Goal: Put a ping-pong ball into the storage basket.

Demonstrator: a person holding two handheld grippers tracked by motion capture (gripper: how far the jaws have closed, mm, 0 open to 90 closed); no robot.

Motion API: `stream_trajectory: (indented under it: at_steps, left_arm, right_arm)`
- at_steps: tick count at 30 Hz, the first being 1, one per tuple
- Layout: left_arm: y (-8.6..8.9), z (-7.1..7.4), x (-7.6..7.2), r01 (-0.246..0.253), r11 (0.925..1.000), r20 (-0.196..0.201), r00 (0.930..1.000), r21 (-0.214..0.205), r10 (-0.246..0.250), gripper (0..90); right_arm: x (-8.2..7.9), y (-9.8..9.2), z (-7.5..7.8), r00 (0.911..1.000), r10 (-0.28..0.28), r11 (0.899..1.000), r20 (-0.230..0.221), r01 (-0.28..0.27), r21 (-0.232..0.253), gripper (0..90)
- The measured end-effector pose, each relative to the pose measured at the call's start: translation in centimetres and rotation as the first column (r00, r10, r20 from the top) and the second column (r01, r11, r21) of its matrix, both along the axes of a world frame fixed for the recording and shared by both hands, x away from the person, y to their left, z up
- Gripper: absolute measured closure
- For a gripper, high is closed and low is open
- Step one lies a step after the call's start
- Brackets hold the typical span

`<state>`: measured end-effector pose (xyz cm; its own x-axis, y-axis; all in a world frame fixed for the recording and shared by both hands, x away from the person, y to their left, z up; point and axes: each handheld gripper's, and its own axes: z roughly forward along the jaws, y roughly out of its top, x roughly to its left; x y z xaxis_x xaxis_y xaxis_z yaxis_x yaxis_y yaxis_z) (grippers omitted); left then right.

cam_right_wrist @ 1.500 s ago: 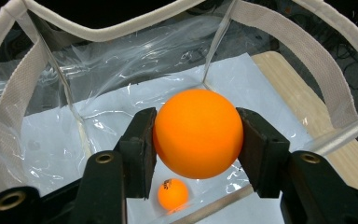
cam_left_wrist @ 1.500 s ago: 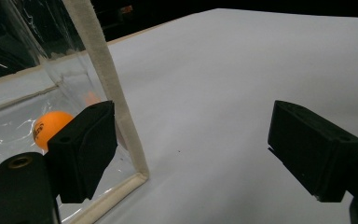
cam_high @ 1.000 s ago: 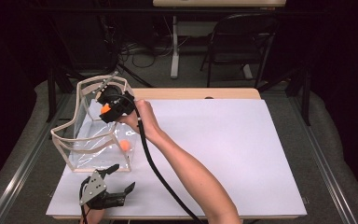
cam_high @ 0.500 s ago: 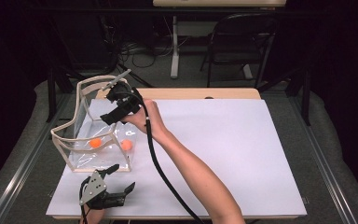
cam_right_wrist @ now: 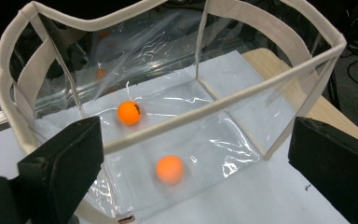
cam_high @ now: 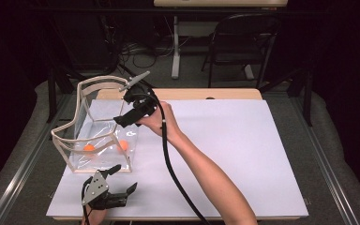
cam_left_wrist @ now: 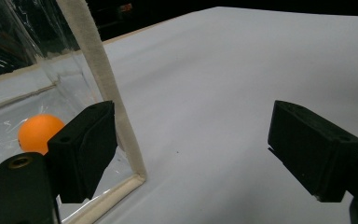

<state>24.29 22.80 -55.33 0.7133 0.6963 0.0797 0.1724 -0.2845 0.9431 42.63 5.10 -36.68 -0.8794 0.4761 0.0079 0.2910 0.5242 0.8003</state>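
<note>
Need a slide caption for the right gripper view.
Open right gripper above a clear bag holding two orange balls.

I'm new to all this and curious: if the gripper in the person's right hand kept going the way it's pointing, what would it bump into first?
Probably the cream top rim of the clear bag, which crosses between the right gripper's open jaws; past that rim, the nearer orange ball. Depth is hard to judge.

Nearer orange ball (cam_right_wrist: 169, 169): blurred at lower centre of the right gripper view, markings unreadable.
Orange ball behind left jaw (cam_left_wrist: 37, 132): right side hidden, lower left of the left gripper view.
Clear plastic cloth-trimmed bag (cam_left_wrist: 103, 84): cut off by top and left edges.
Person's forearm (cam_high: 215, 178): cut off at bottom edge, high view.
</note>
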Motion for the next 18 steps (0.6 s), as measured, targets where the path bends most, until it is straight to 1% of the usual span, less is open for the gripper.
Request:
stream_trajectory:
  at_steps: [5, 7, 10, 14, 18]
  left_arm:
    - [0.1, 0.0, 0.0, 0.0, 1.0, 0.001, 1.0, 0.002, 0.0, 15.7]
    - [0.1, 0.0, 0.0, 0.001, 1.0, 0.0, 1.0, 0.002, -0.001, 15.7]
    - [0.1, 0.0, -0.1, 0.001, 1.0, 0.0, 1.0, 0.002, -0.001, 15.7]
    - [0.0, 0.0, -0.1, -0.001, 1.0, 0.002, 1.0, 0.003, 0.001, 15.7]
    - [0.0, -0.1, -0.1, 0.008, 0.9999, -0.002, 1.0, 0.009, -0.008, 15.7]
  right_arm:
    - [-0.3, -1.1, 0.0, 0.9999, -0.007, 1.0, 0.011, 0.007, 0.008, 0.6]
    - [-0.4, -1.6, -0.1, 0.9999, -0.01, 1.0, 0.008, 0.01, 0.01, 0.1]
    - [-0.7, -2.2, -0.5, 0.9998, -0.012, 1.0, 0.014, 0.012, 0.0, 0.0]
    - [-0.9, -3.3, -1.0, 0.9997, -0.021, 1.0, 0.015, 0.021, 0.0, 0.0]
    - [-1.2, -4.3, -1.5, 0.9993, -0.031, 1.0, 0.018, 0.032, -0.002, 0.0]
